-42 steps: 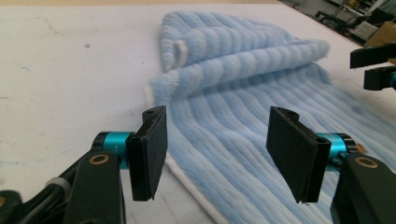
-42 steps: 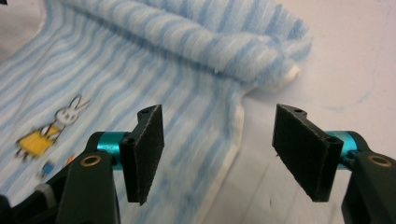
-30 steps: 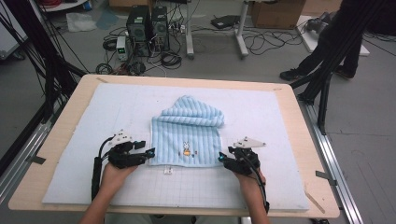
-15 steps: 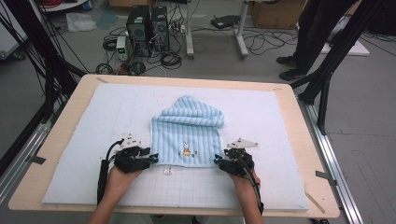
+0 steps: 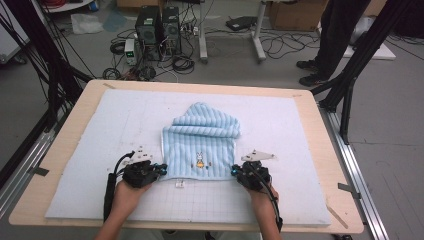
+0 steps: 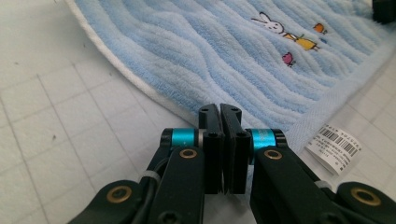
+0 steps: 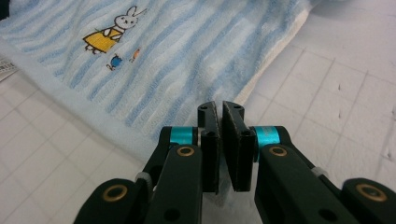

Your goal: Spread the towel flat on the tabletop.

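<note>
Cables, computer cases and someone's dark legs crowd the floor beyond the table (image 5: 60, 150), whose top carries a white gridded mat (image 5: 125, 120). On the mat's middle lies one towel (image 5: 202, 145), pale blue with ribbed stripes, its far half already bunched back over itself, one little rabbit (image 5: 199, 159) stitched near its near hem and one barcode label (image 6: 334, 147) hanging off that hem.

My left claw (image 5: 161, 168) sits at the towel's near left corner, my right claw (image 5: 234, 171) at its near right corner. Both have just been closing and now stand jaws together; in each gripper view the corner of cloth runs in under the tips, so I judge both are clamped on the towel.

I expect the terry to be light, soft and floppy, not slippery or fragile. It will sag between two holds, so the corners at the hem are the right grip.
</note>
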Tool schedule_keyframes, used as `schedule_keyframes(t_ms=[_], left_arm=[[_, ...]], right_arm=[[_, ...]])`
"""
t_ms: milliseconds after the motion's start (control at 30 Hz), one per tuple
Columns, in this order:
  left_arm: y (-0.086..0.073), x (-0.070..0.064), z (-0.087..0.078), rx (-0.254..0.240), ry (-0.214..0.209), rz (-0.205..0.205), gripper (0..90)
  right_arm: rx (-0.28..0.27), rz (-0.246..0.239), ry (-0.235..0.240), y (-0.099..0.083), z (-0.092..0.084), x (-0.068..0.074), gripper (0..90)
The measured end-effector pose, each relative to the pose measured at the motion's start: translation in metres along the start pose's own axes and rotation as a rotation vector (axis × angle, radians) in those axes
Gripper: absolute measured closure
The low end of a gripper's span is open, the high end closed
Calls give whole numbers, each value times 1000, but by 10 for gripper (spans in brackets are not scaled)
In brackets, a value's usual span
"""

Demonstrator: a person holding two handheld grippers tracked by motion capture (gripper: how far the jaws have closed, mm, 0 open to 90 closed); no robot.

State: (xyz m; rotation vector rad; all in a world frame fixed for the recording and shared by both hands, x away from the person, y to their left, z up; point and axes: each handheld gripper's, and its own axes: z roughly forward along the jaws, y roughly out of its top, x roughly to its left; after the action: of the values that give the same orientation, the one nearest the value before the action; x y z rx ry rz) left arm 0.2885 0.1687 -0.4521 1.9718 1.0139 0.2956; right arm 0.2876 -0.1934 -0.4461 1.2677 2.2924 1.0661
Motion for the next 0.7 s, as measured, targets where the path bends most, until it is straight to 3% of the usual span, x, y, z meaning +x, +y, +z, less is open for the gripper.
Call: schedule_keyframes(t_ms=[333,700], left_arm=[[-21,-12,-28,-60,-112,10,874],[-43,-30,-55,-103,-180,26,873]], right_arm=[[-40,-47,27,-19,-28,15,852],[-95,-75,57,-44,-62,37,851]])
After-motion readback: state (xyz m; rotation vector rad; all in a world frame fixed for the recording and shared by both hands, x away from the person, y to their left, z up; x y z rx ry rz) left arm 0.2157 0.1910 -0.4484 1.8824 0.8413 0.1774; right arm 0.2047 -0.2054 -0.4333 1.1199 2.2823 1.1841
